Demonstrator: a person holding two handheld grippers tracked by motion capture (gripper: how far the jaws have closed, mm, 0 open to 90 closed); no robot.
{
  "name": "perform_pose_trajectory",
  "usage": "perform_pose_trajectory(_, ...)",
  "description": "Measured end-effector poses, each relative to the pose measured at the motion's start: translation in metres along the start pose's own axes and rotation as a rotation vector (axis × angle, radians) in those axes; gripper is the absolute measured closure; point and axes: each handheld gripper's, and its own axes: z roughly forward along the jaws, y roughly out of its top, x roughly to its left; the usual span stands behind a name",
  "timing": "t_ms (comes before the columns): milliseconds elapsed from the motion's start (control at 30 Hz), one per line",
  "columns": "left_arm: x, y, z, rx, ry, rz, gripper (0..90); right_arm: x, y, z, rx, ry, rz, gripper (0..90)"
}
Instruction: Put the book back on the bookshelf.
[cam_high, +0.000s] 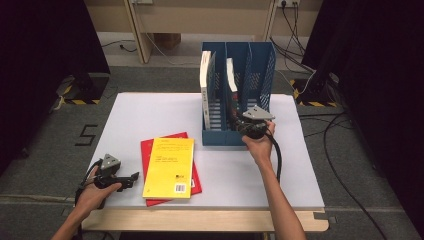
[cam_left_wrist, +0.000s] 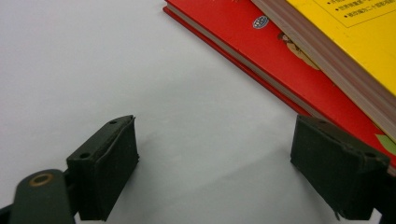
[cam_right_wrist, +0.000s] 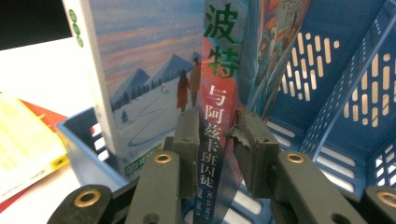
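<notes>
A blue three-slot file holder (cam_high: 260, 70) stands at the back of the white table (cam_high: 150, 115). A white-edged book (cam_high: 205, 75) stands upright in its left slot and a second book (cam_high: 231, 75) in the middle slot. My right gripper (cam_high: 245, 125) reaches into the holder's front. In the right gripper view its jaws (cam_right_wrist: 219, 135) are shut on that book's red and blue spine (cam_right_wrist: 222, 60), beside a book with a snowy cover (cam_right_wrist: 140, 84). My left gripper (cam_high: 131, 179) rests low at the table's front left. It stands open (cam_left_wrist: 215, 154) over bare table.
A yellow book (cam_high: 169, 167) lies on top of a red book (cam_high: 150, 150) at the table's front centre, just right of the left gripper. The red book's corner (cam_left_wrist: 261, 51) lies close to the left gripper's far jaw. The holder's right slot (cam_right_wrist: 336, 93) holds nothing. Cables trail on the floor at right.
</notes>
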Motion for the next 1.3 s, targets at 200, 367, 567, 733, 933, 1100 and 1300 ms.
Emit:
perform_pose_trajectory(200, 0.0, 0.0, 0.0, 0.001, -0.001, 0.0, 13.7, -0.002, 0.003, 0.011, -0.01, -0.018, 0.018, 71.6)
perform_pose_trajectory(367, 0.0, 0.0, 0.0, 0.0, 0.0, 0.0, 13.7, -0.003, 0.004, 0.018, -0.014, -0.027, 0.028, 71.6)
perform_pose_trajectory(567, 0.0, 0.0, 0.0, 0.001, -0.001, 0.0, 13.7, -0.008, 0.006, 0.024, -0.017, -0.041, 0.037, 71.6)
perform_pose_trajectory(733, 0.0, 0.0, 0.0, 0.001, -0.001, 0.0, 13.7, -0.009, 0.008, 0.031, -0.021, -0.043, 0.044, 71.4)
perform_pose_trajectory(933, 0.0, 0.0, 0.0, 0.001, -0.001, 0.0, 13.7, -0.012, 0.009, 0.034, -0.022, -0.043, 0.055, 70.8)
perform_pose_trajectory(1100, 0.0, 0.0, 0.0, 0.001, 0.0, 0.001, 13.7, -0.012, 0.009, 0.035, -0.027, -0.046, 0.067, 70.0)
perform_pose_trajectory(1300, 0.0, 0.0, 0.0, 0.002, -0.003, 0.0, 13.7, -0.014, 0.011, 0.022, -0.037, -0.033, 0.11, 60.8)
